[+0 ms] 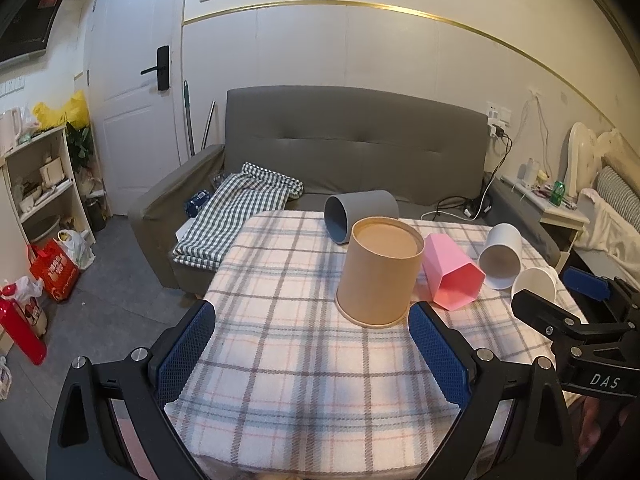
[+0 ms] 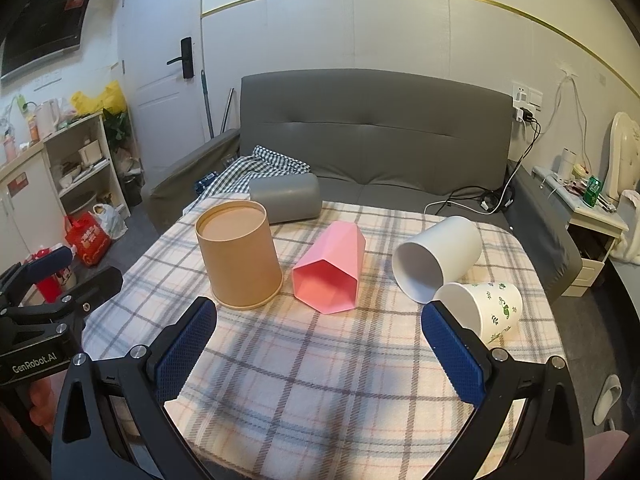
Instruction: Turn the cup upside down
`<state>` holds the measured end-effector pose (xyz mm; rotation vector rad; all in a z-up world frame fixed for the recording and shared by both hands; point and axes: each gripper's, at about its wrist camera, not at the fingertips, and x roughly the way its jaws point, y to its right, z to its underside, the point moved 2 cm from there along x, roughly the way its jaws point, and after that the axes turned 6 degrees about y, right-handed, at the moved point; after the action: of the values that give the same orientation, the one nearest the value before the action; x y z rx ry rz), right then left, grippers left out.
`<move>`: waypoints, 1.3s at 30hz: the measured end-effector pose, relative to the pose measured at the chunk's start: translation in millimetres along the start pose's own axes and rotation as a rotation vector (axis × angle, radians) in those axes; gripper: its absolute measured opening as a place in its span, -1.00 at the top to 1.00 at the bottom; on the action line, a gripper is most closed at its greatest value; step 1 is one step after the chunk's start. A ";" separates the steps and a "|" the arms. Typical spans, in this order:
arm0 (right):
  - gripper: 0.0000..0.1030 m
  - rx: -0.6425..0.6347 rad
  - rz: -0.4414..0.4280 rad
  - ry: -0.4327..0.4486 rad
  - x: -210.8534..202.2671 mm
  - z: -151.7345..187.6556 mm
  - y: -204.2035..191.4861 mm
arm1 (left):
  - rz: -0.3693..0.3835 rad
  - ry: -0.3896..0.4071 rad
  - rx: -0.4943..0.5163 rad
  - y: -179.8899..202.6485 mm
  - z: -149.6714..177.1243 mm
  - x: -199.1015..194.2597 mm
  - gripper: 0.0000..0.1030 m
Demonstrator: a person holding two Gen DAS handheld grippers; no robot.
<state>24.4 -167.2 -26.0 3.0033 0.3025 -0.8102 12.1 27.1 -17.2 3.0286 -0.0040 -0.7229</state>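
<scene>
A tan cup (image 1: 380,272) (image 2: 239,254) stands upside down on the plaid tablecloth (image 1: 304,380) (image 2: 312,376). A pink hexagonal cup (image 1: 452,274) (image 2: 330,266), a grey cup (image 1: 360,212) (image 2: 286,198), a white cup (image 1: 501,256) (image 2: 436,260) and a leaf-printed paper cup (image 1: 534,284) (image 2: 486,308) lie on their sides. My left gripper (image 1: 312,356) is open and empty, just in front of the tan cup. My right gripper (image 2: 320,348) is open and empty, in front of the pink cup; it also shows at the right of the left wrist view (image 1: 568,304).
A grey sofa (image 1: 360,148) (image 2: 380,140) with a checked cloth (image 1: 236,204) stands behind the table. Shelves (image 1: 40,184) and bags (image 1: 54,270) are at the left, a nightstand (image 2: 592,220) at the right.
</scene>
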 end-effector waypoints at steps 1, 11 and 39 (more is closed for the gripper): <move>-1.00 0.001 0.000 0.000 0.0 0.1 0.1 | -0.001 0.001 -0.001 0.0 0.0 0.1 -0.94; -1.00 -0.001 -0.001 0.000 0.1 0.0 -0.4 | -0.002 0.002 -0.004 -1.0 -0.5 -0.9 -0.94; -1.00 -0.011 -0.005 -0.010 -0.2 4.3 -4.2 | -0.002 0.002 -0.005 -1.7 -0.8 -1.1 -0.94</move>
<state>21.3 -163.4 -29.5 2.9888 0.3138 -0.8202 11.5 28.9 -16.1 3.0252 0.0010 -0.7195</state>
